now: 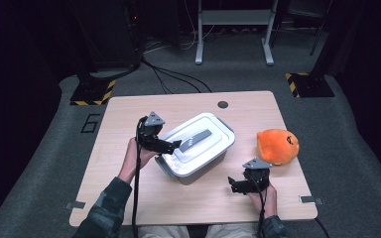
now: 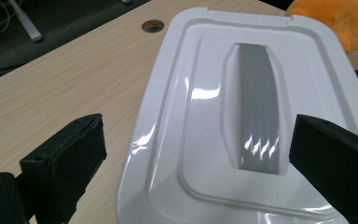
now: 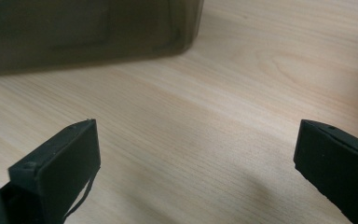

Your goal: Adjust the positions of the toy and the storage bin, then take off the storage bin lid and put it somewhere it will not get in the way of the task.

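- Since the white lid (image 2: 261,121) of the box (image 1: 196,147) lies directly ahead of my left gripper (image 1: 174,145), the step in hand, as I judge it, is getting a hold on that lid, most likely by its grey handle (image 2: 258,112) sunk in the middle.
- To do it well, I would bring my left jaws down so that one pad goes to each long side of the handle bar, squarely across it rather than along it, and close only once both pads sit inside the recess.
- The lid is glossy and looks slippery, so a grip on the raised rim would probably slide; the handle is the better purchase.
- I would lift straight up and slowly, since the box may ride up with the lid if the fit is tight.
- My right gripper (image 1: 238,184) could steady the box wall, which stands ahead of and above my right jaws in the right gripper view.
- My left jaws stand spread wide. Nothing is between the pads; the near end of the lid lies below and between them, and I cannot tell whether the right-hand pad brushes it.
- My right jaws are spread as wide as they go, holding nothing, low over bare tabletop (image 3: 205,140).
- The orange plush toy (image 1: 277,146) sits just beyond my right gripper, apart from the box.
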A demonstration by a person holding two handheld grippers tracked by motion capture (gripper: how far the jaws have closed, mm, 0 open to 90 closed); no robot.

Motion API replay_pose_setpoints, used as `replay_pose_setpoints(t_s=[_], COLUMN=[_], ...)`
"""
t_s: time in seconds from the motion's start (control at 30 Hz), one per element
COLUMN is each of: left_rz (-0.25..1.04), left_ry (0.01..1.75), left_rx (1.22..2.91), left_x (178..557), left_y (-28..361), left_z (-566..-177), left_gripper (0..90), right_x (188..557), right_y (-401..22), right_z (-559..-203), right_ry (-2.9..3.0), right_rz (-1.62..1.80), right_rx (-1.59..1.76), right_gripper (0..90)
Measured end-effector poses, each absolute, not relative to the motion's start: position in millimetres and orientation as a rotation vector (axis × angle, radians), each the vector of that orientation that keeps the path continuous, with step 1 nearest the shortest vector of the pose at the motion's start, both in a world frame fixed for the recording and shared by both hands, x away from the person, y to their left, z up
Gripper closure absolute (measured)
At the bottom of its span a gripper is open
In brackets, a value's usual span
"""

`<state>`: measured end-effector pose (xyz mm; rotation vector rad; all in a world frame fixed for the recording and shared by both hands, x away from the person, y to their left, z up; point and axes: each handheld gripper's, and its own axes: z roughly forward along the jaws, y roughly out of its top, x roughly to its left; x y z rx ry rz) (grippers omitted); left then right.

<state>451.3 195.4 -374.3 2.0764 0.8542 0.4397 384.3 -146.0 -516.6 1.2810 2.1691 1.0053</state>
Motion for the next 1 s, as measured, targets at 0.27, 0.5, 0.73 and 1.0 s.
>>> replay_pose_setpoints(t_s=[0.27,0.5,0.73,1.0], left_rz=[0.417,0.407,0.39,0.38], left_ry=[0.789,0.745,0.738,0.742], left_rx=[2.108,2.126,2.153,2.179], left_x=[453.8,457.0,463.3,470.3], left_y=[175.8,159.5,143.5,130.5], left_z=[-372.0,-371.3,-374.6,-382.0], left_gripper=[4.6,8.7,11.4,14.6], right_x=[389.0,391.9,393.9,393.7], right_y=[-144.6,-147.1,-148.7,-148.5], right_z=[-529.1,-529.4,-529.5,-529.4], right_ry=[2.205,2.222,2.218,2.218], right_rz=[0.925,0.935,0.933,0.935], right_rx=[1.264,1.299,1.305,1.303], right_gripper=[0.0,0.0,0.0,0.7])
